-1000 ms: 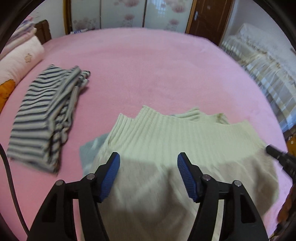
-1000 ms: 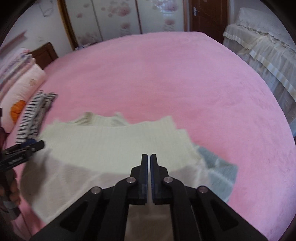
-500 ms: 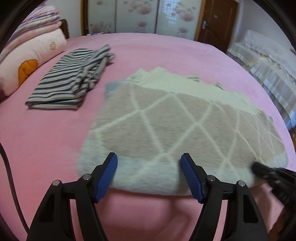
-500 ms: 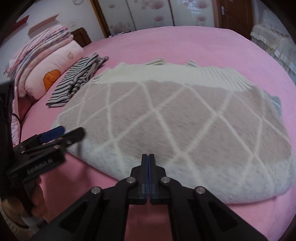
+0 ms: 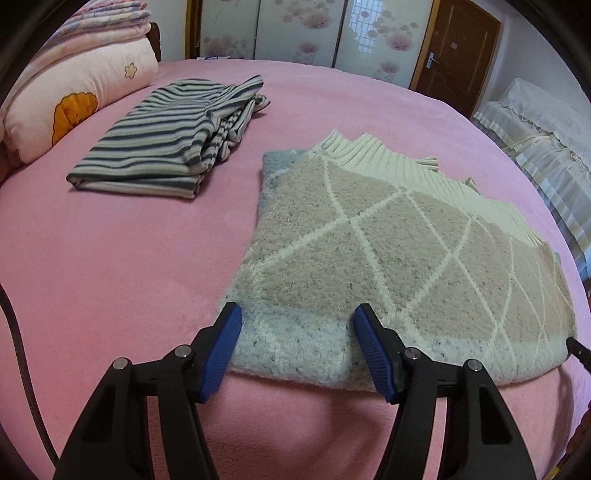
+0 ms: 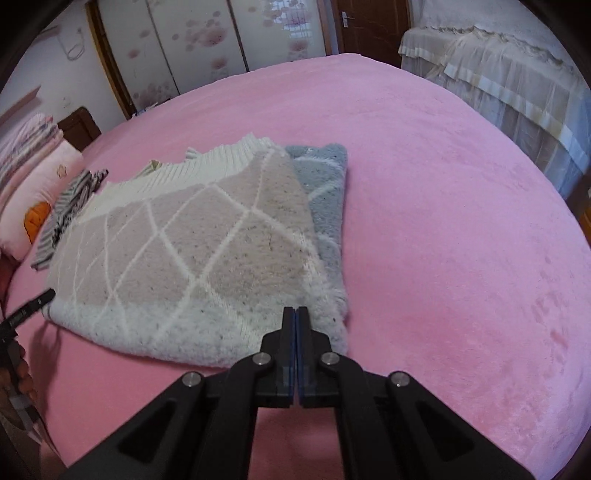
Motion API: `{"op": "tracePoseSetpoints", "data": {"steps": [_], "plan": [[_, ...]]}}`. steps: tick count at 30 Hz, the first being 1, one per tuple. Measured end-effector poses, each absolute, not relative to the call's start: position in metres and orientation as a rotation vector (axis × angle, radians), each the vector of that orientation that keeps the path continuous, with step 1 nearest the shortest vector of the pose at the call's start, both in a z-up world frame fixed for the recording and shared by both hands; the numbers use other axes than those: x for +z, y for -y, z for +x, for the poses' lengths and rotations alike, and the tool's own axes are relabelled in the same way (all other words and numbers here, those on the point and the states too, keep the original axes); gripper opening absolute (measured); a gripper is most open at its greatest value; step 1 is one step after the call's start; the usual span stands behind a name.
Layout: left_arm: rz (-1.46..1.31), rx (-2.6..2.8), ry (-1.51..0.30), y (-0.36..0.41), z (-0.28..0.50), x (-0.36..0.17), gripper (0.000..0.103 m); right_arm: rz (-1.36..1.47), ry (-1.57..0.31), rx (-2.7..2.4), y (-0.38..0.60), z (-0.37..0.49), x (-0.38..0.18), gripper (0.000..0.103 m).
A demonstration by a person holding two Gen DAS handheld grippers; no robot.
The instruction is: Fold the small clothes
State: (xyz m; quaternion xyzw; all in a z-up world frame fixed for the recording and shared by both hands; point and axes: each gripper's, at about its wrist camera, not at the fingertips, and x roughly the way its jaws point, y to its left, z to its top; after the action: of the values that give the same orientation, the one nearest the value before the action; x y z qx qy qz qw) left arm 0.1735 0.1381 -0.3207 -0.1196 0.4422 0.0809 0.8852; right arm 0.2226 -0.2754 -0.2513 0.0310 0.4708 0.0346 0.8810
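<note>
Sweater [image 5: 388, 251] of fuzzy knit — beige-pink with a white diamond pattern, a pale speckled band at its near edge and a cream ribbed hem at the far edge — lies folded flat on the pink bed [image 5: 110, 258]. A grey-blue layer of the same garment shows from under it along one side [image 6: 325, 192].

Left gripper [image 5: 297, 350] hangs over the sweater's near left corner with its blue pads [image 5: 221, 350] well apart; the jaws are closing, the speckled edge lies between and under them, and the pads do not press on it. Right gripper [image 6: 296, 317] has its fingers fully together at the near right corner of the sweater; its tips sit at the fluffy edge, and no fabric is seen pinched between them.

Beyond the sweater's left side, apart from it, lies a folded striped garment [image 5: 166, 147] in grey and white. Past that, a pink pillow [image 5: 74, 92] with an orange print rests at the head of the bed under stacked bedding. Wardrobe doors [image 5: 295, 29] with a flower pattern stand behind — a brown door [image 5: 458, 48] beside them.
</note>
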Motion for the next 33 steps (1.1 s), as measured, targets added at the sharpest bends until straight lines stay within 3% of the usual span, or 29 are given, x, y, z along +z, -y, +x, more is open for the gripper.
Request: {"op": "tracePoseSetpoints", "data": {"steps": [9, 12, 16, 25, 27, 30, 33], "plan": [[-0.265, 0.130, -0.954, -0.142, 0.177, -0.322, 0.064, 0.049, -0.994, 0.049, 0.278, 0.224, -0.258, 0.000], [-0.255, 0.107, -0.975, -0.138, 0.177, -0.314, 0.070, 0.039, -1.001, 0.046, 0.273, 0.226, -0.255, 0.000], [-0.230, 0.130, -0.977, -0.132, 0.169, -0.299, 0.087, 0.064, -1.017, 0.037, 0.271, 0.229, -0.252, 0.000], [-0.221, 0.142, -0.957, -0.126, 0.147, -0.263, 0.090, 0.063, -1.014, 0.041, 0.256, 0.224, -0.228, 0.003], [-0.233, 0.143, -0.938, -0.127, 0.140, -0.253, 0.090, 0.084, -1.014, 0.051, 0.252, 0.220, -0.220, 0.011], [-0.256, 0.142, -0.927, -0.128, 0.133, -0.242, 0.090, 0.072, -1.004, 0.041, 0.244, 0.213, -0.207, 0.037], [-0.290, 0.120, -0.954, -0.130, 0.132, -0.240, 0.090, 0.066, -0.976, 0.066, 0.234, 0.206, -0.192, 0.041]]}}
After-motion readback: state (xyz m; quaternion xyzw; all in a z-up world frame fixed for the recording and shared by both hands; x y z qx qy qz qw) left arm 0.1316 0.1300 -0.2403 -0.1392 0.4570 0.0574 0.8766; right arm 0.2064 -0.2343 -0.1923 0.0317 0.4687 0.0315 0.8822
